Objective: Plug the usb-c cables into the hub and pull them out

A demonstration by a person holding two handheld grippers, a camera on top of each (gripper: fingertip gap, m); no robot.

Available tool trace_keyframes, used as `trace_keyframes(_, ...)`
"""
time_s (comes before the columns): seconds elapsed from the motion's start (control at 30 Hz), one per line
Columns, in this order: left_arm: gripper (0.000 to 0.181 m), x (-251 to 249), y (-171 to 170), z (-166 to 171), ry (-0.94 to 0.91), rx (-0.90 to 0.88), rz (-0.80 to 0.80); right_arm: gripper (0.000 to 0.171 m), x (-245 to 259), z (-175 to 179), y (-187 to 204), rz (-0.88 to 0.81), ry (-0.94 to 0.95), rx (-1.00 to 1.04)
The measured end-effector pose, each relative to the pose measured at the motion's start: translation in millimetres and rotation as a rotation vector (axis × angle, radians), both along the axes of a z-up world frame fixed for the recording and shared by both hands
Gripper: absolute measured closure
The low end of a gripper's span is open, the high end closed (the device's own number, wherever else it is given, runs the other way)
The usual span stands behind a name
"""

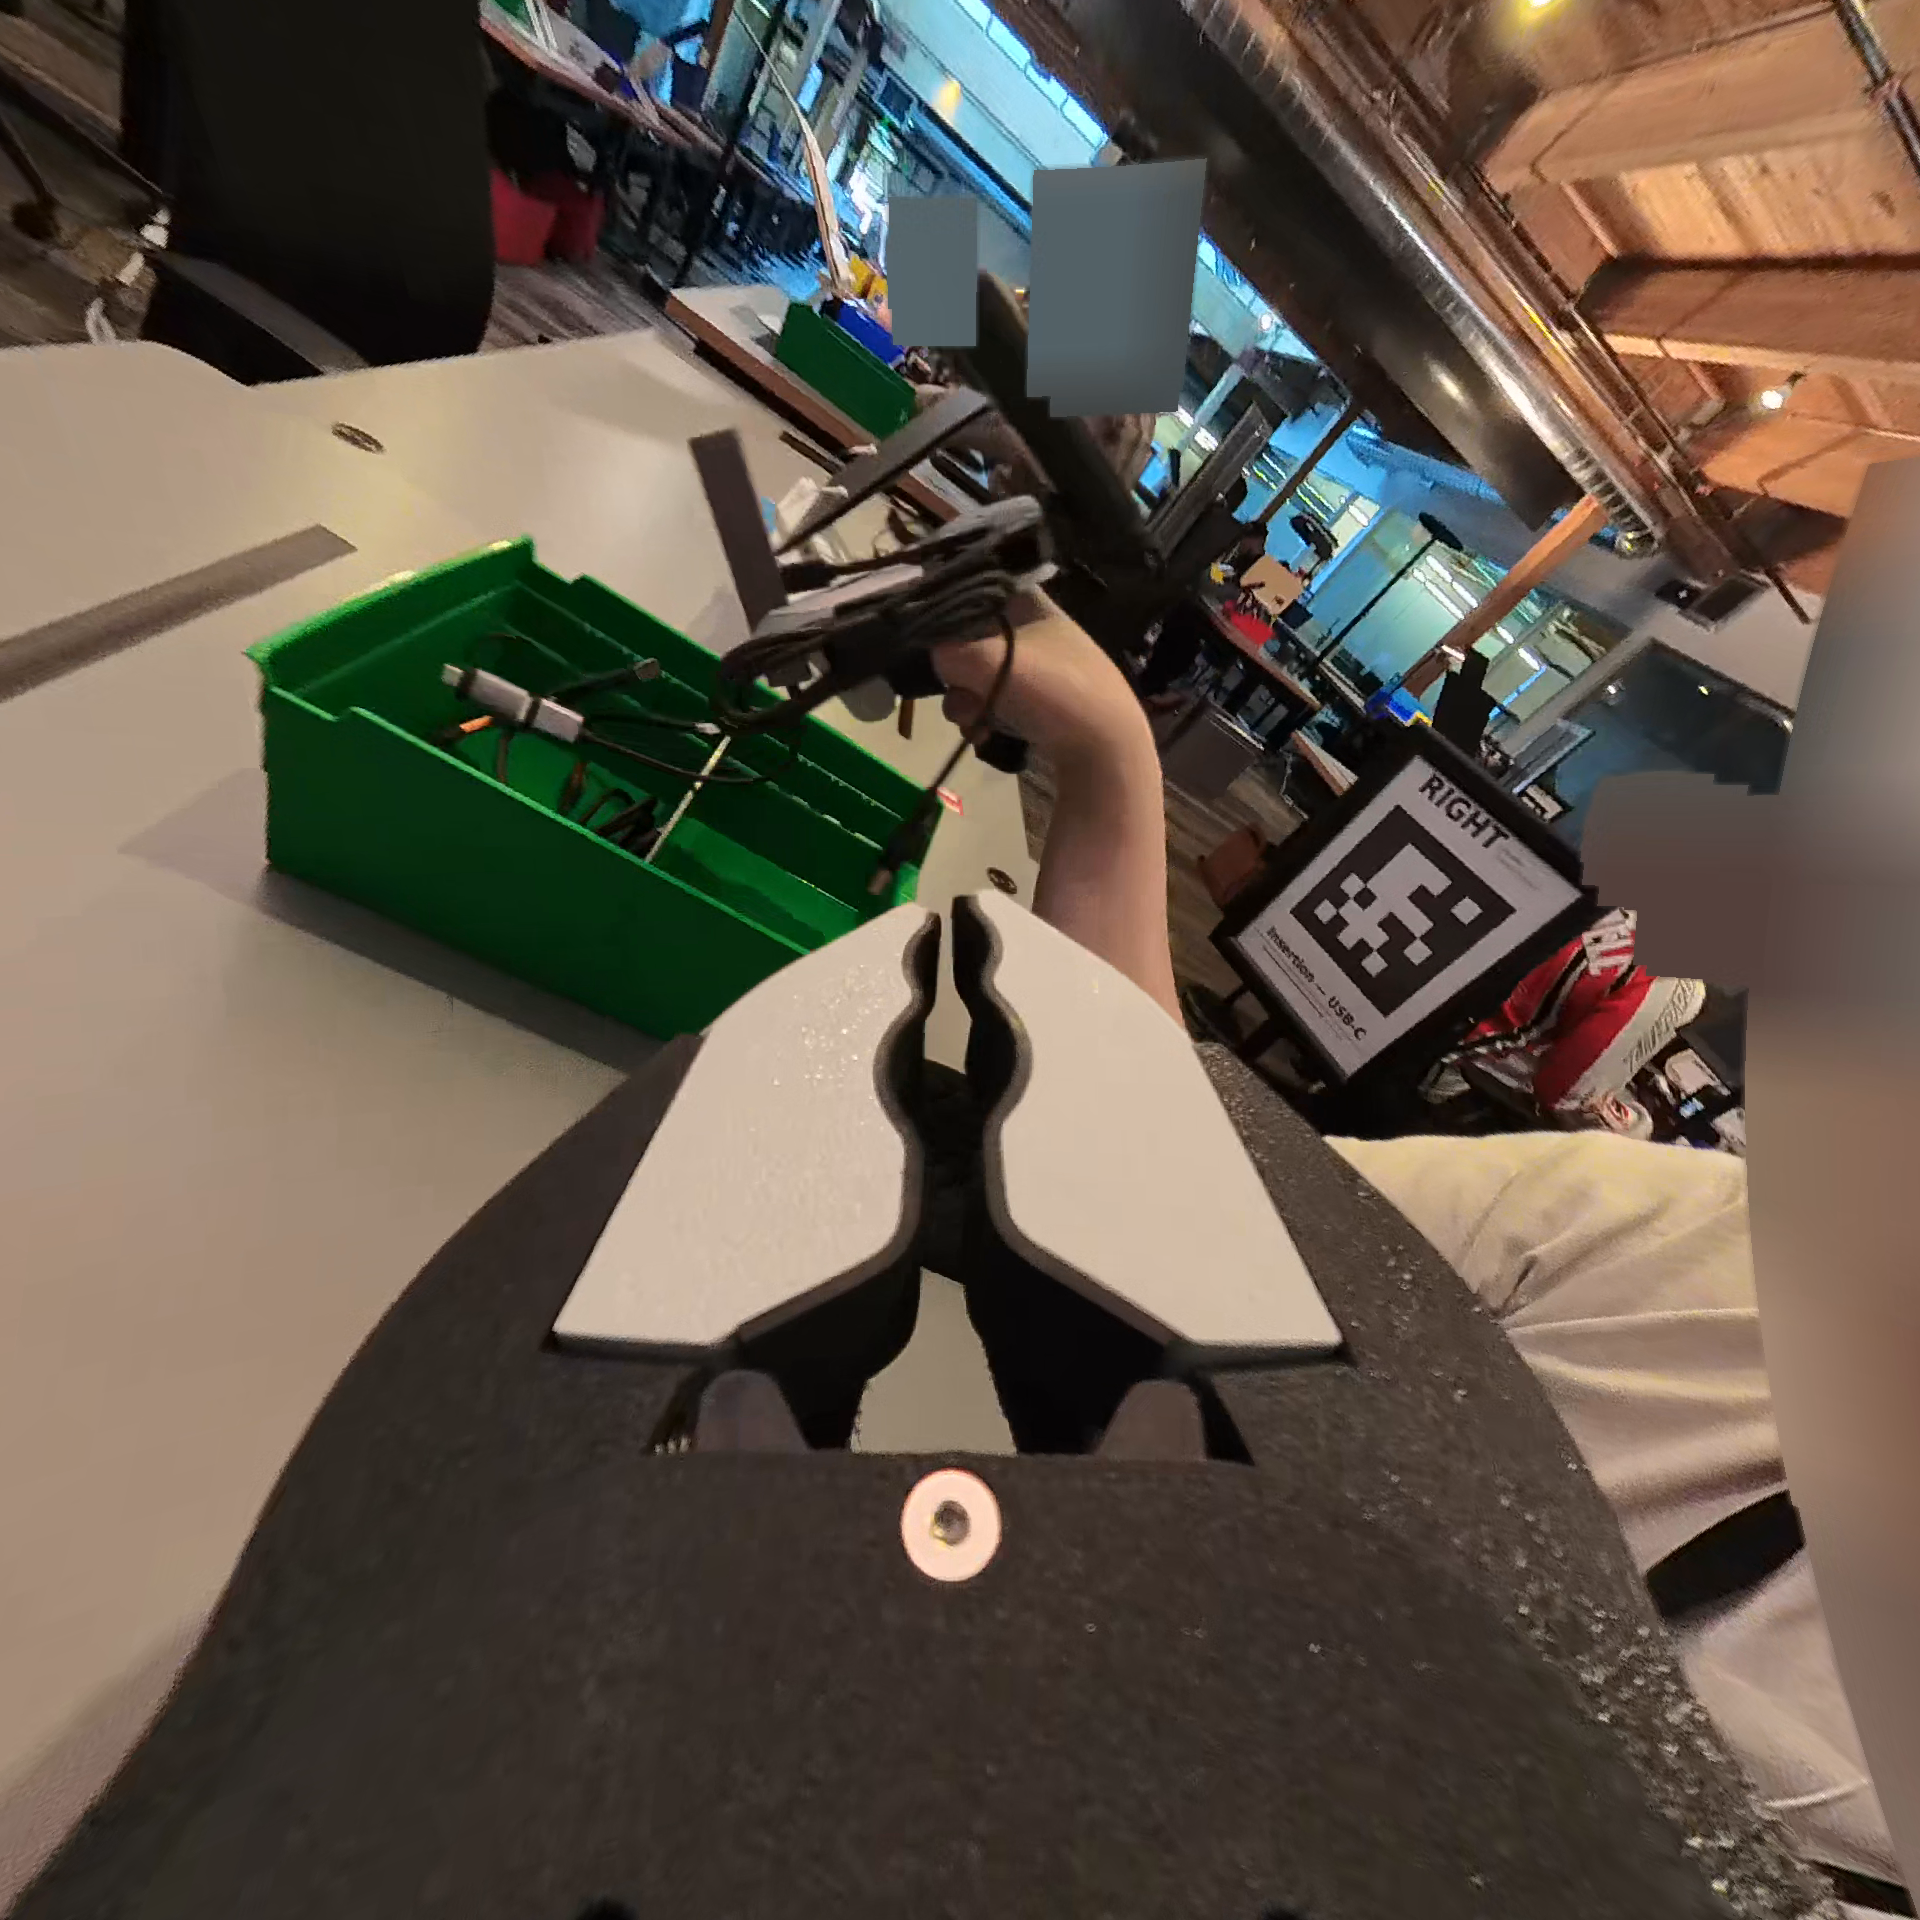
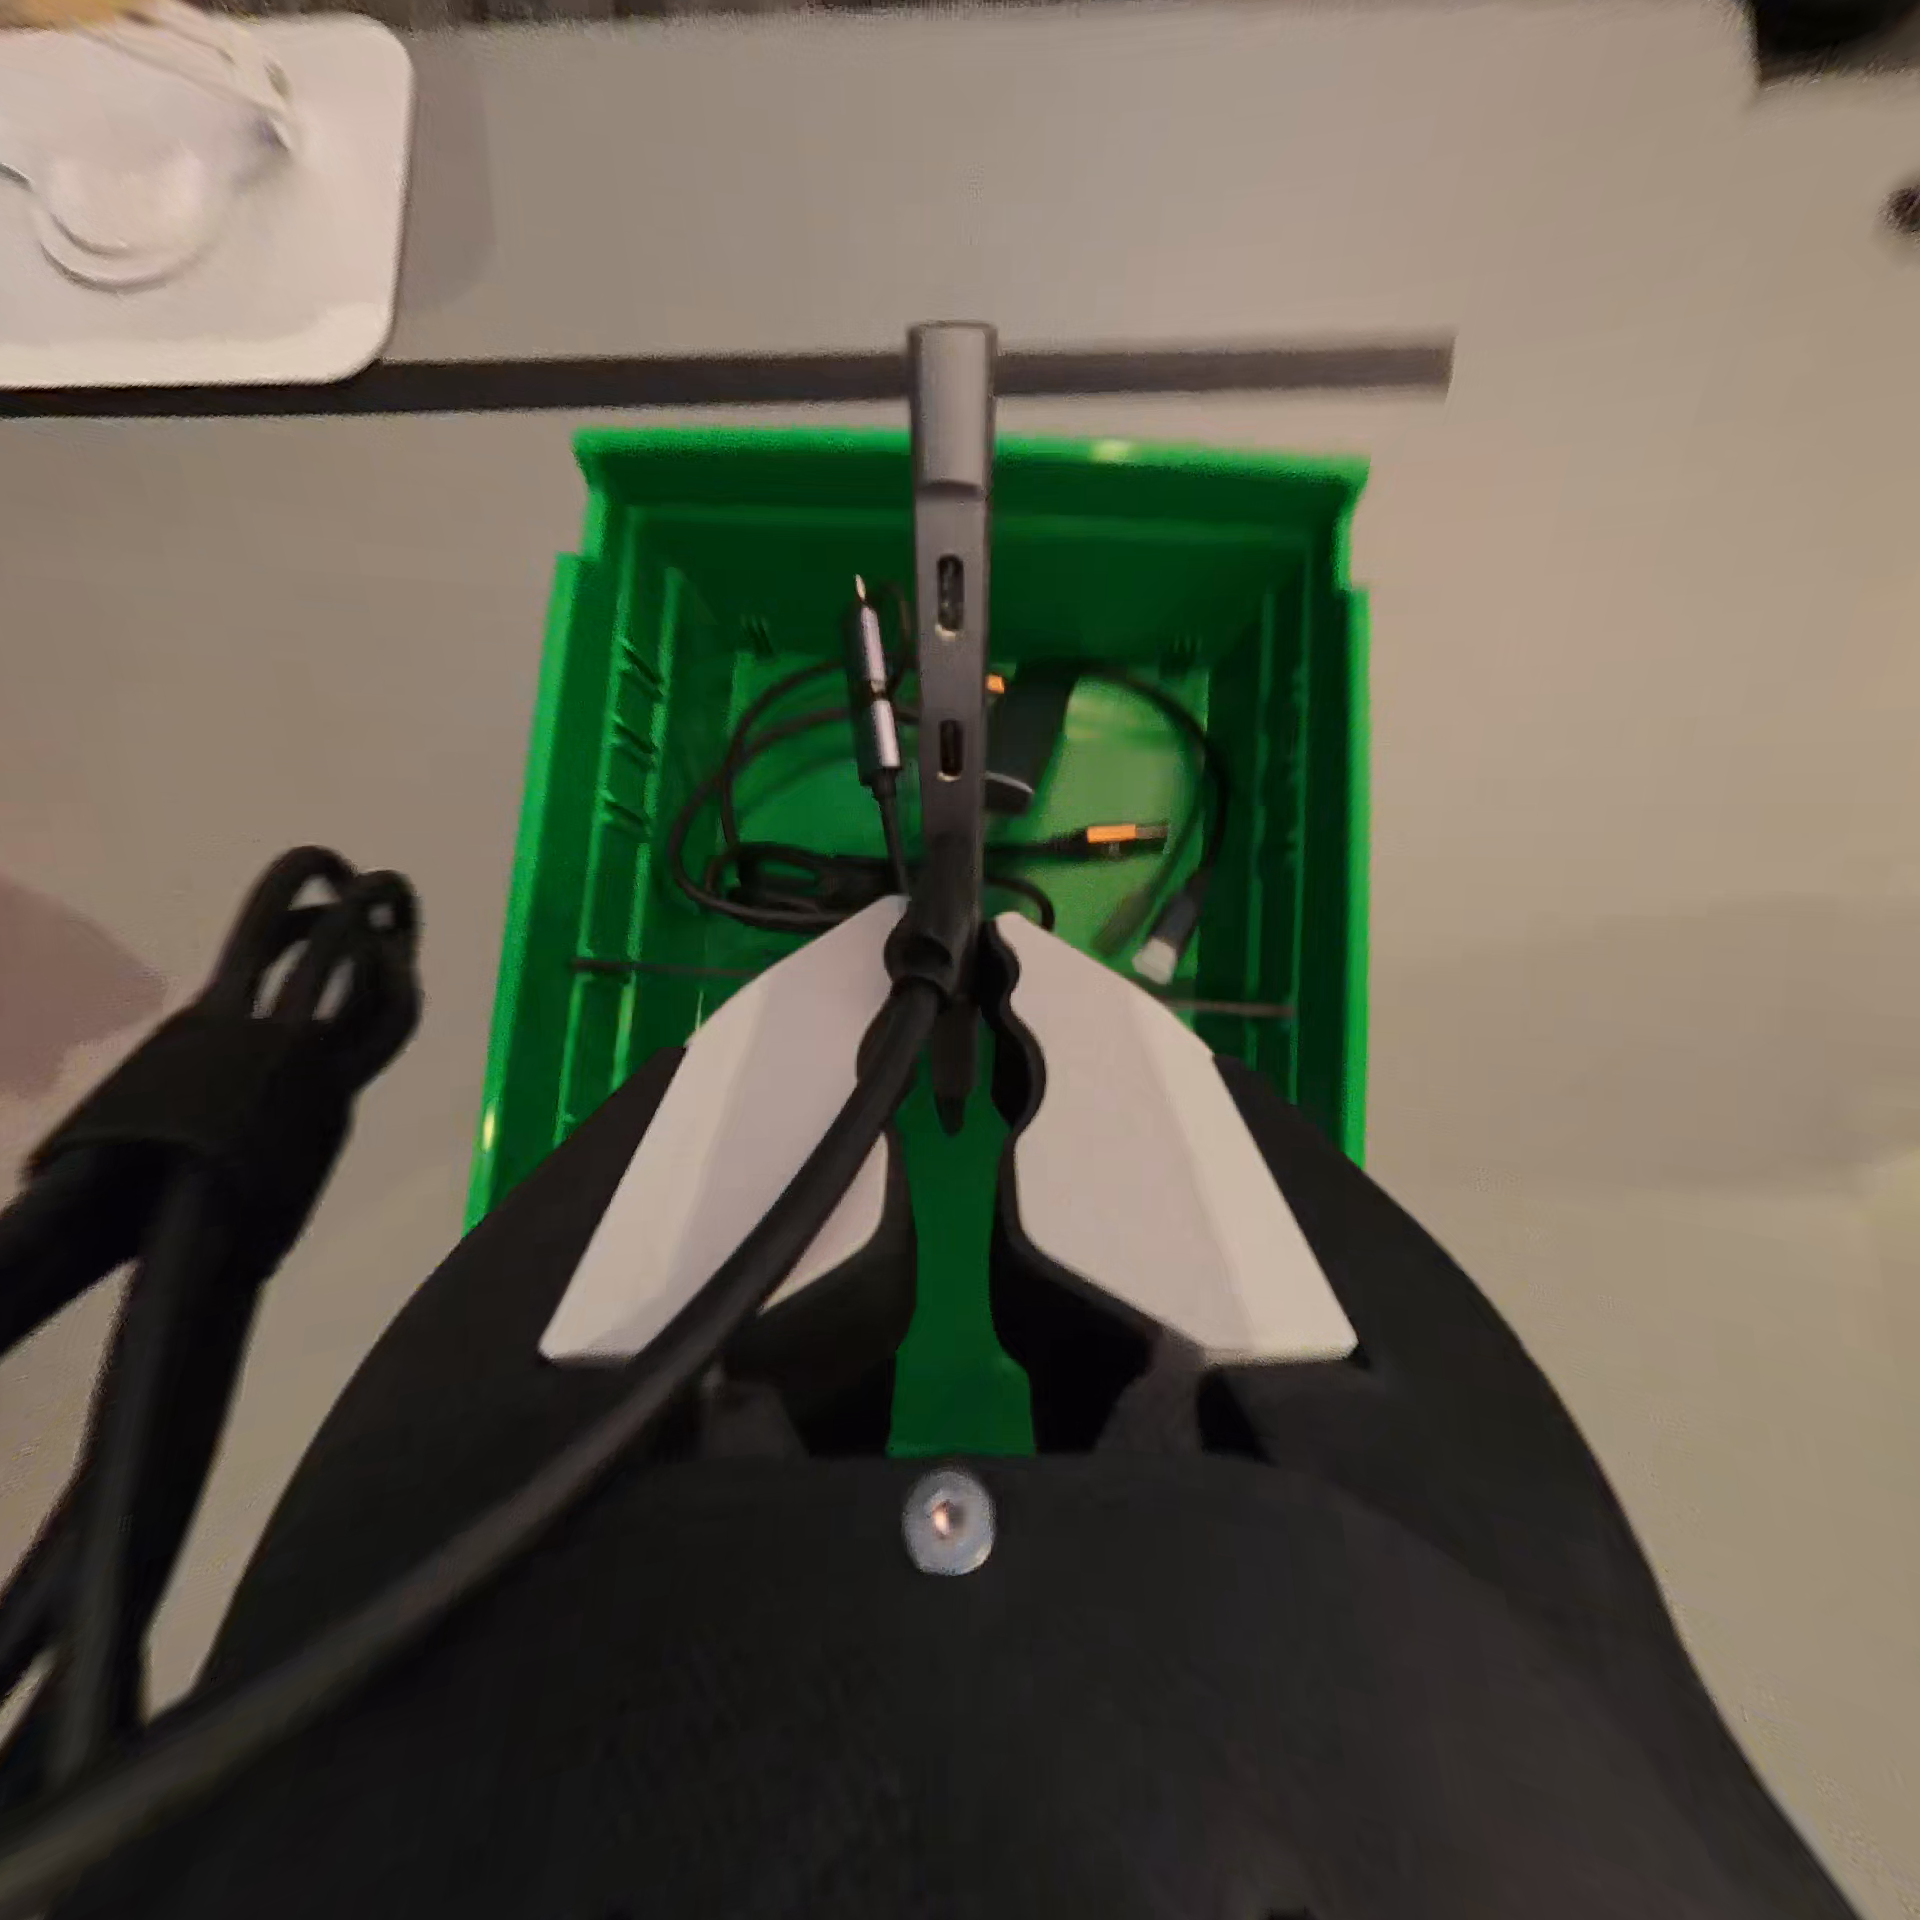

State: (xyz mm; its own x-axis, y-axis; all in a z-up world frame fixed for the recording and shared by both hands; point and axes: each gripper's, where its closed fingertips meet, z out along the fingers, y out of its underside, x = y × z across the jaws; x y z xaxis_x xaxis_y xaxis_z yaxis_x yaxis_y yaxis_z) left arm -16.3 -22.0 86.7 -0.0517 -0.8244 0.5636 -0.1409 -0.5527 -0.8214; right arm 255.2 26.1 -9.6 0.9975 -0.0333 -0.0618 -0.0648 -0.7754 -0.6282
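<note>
In the right wrist view, my right gripper (image 2: 951, 935) is shut on the near end of a slim grey hub (image 2: 951, 623). The hub points forward above a green bin (image 2: 1340, 831), with two ports showing on its upper face. Its black cable (image 2: 727, 1278) trails back over my left finger. Loose cables lie in the bin: a grey metal plug pair (image 2: 875, 681) and an orange-tipped plug (image 2: 1117, 834). In the left wrist view, my left gripper (image 1: 951, 916) is shut and empty, low beside the bin (image 1: 468, 862). The hub (image 1: 821, 618) shows there, held above the bin.
A black strapped cable bundle (image 2: 301, 966) hangs at the left of the right wrist view. A white tray (image 2: 187, 197) lies on the grey table (image 2: 1558, 727) beyond a dark strip (image 2: 1195, 369). A framed marker sign (image 1: 1392, 904) stands to the right, off the table's edge.
</note>
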Motion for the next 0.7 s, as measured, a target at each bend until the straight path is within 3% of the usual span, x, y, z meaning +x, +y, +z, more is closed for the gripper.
trace_keyframes(0.03, 0.179, 3.5, -3.5, -0.5, 0.002, -0.002, -0.015, 0.160, 5.6, -7.4, -3.9, -0.015, 0.035, -0.030)
trace_keyframes(0.13, 0.179, 10.9, -11.8, -1.0, 0.007, -0.001, -0.051, 0.160, 16.4, -4.8, -9.3, -0.055, 0.101, -0.009)
trace_keyframes(0.3, 0.179, 15.6, -23.7, 1.8, 0.000, 0.001, -0.107, 0.160, 13.4, 19.3, -14.3, -0.049, 0.017, -0.006)
trace_keyframes(0.57, 0.179, 12.5, -26.2, 9.9, -0.031, -0.013, -0.128, 0.161, 19.9, 16.9, 25.1, 0.127, -0.271, -0.586)
trace_keyframes(0.7, 0.179, 8.5, -24.1, 12.1, -0.032, 0.000, -0.115, 0.160, 27.6, 0.8, 31.4, 0.184, -0.424, -0.730)
